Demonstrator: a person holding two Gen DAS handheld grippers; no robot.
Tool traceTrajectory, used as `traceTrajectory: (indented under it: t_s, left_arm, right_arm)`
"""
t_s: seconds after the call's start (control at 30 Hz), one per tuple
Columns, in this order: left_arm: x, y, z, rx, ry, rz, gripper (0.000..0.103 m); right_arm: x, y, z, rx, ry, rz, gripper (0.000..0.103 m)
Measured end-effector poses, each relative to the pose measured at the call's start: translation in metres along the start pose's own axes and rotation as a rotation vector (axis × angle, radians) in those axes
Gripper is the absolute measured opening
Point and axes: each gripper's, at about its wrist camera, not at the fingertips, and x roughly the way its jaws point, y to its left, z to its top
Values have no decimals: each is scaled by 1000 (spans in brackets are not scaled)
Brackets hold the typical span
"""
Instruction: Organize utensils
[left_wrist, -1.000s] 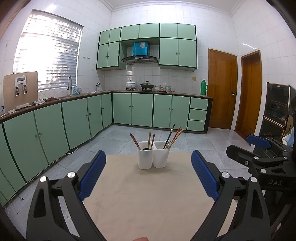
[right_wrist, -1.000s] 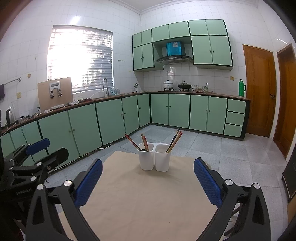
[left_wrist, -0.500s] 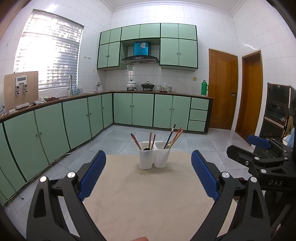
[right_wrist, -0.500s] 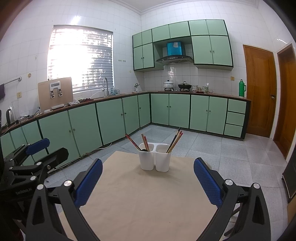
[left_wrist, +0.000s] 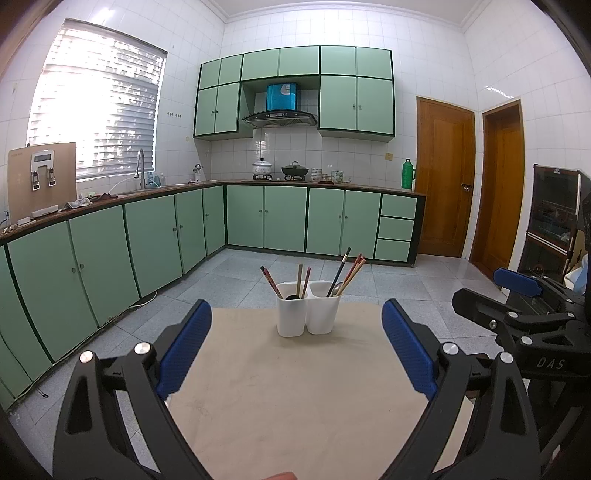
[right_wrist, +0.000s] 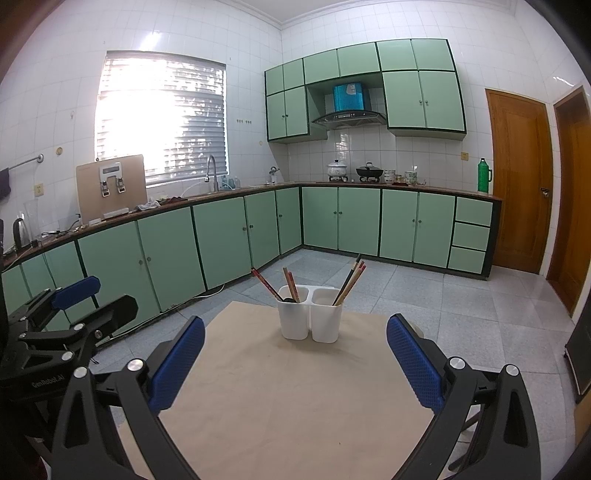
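utensils (left_wrist: 343, 271) in holder (left_wrist: 307, 314), on table (left_wrist: 295, 398)

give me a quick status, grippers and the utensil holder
Left gripper open, empty. Right gripper open, empty. White two-cup holder upright on table, chopsticks in both cups. Nothing between grippers and holder.

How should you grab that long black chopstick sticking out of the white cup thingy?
Probably by its free upper end, coming down from above. The long black chopstick leans up and to the right out of the right compartment of the white two-cup plastic holder, taller than the reddish chopsticks beside it, so its tip is clear. The open right gripper could pinch there.
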Motion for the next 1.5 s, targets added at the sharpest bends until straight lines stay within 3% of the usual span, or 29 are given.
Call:
traceTrajectory:
  t_s: [1.5]
  left_arm:
    - [4, 9, -1, -11, 11, -8, 91]
  right_arm:
    - [4, 7, -5, 1, 11, 1, 97]
